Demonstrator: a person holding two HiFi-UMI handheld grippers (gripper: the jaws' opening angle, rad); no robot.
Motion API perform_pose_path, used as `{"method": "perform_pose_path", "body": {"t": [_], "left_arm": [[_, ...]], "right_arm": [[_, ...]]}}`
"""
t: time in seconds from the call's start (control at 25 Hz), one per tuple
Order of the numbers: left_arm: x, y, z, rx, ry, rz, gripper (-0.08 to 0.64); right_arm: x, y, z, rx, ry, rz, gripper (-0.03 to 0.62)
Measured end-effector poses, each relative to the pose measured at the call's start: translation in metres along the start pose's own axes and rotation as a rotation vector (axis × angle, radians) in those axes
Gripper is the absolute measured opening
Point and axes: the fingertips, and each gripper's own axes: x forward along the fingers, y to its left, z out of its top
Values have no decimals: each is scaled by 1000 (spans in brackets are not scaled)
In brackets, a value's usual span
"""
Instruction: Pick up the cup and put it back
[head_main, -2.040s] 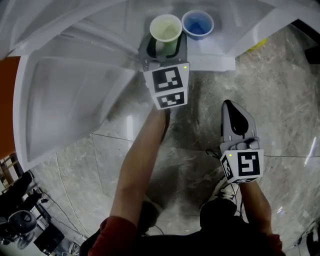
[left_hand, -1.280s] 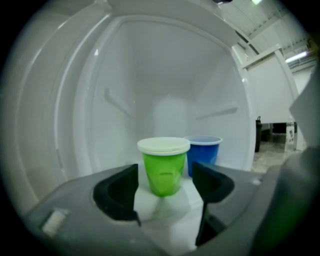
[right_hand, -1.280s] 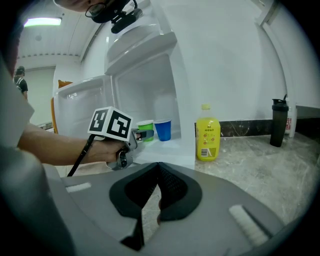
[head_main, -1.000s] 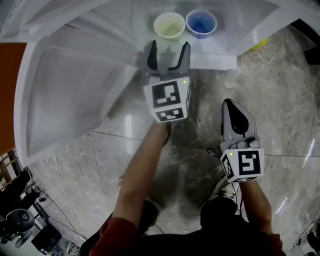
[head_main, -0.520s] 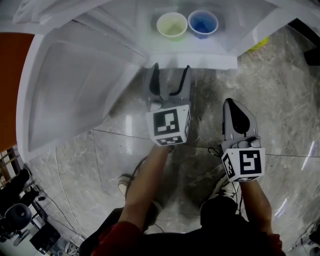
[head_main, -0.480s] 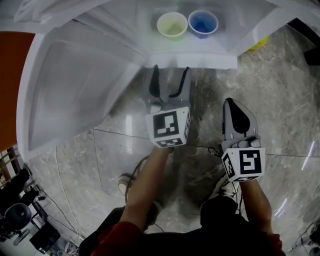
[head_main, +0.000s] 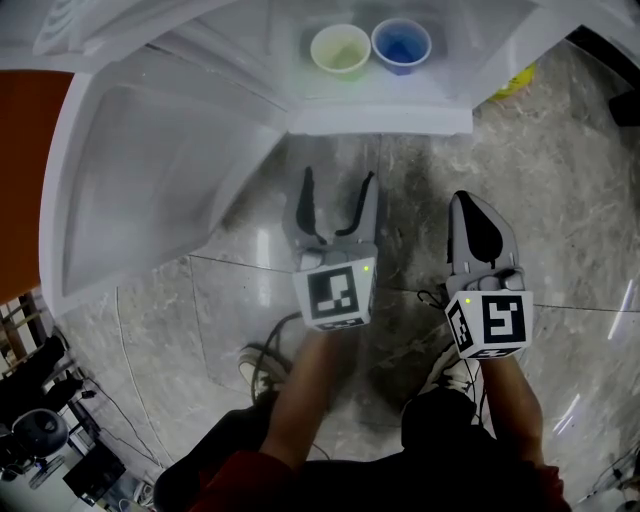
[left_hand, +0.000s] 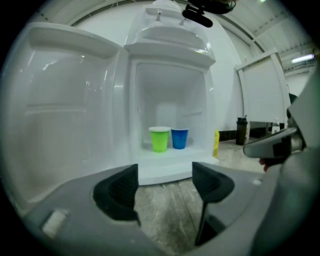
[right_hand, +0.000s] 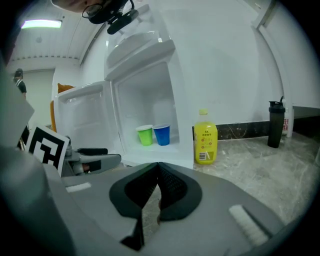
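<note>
No readable text, yellow bottle (right_hand: 205, 142) label print too small to make out

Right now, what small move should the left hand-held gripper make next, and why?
Probably just lower it to rest: the green cup stands upright in the fridge beside the blue cup, and the left hand-held gripper is open, empty and clear of it.

Left gripper (head_main: 338, 180) points to 12 o'clock, jaws wide apart with nothing between them. Right gripper (head_main: 470, 205) sits at its 3 o'clock, slightly lower, jaws pressed together, empty. Left forearm (head_main: 300, 400) and right forearm (head_main: 505, 410) are bare and reach toward 12.
</note>
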Motion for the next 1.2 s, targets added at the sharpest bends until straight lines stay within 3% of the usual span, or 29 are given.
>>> {"method": "perform_pose_path", "body": {"t": [0.32,1.2], "left_arm": [[-25,-19,-19,-23,24,-51,334],[-27,-20,-26,-23,29,-53,309]], "right_arm": [[0,3,-1,-7,2,1,-2],[-2,2,-1,-8,1,0,-2]]}}
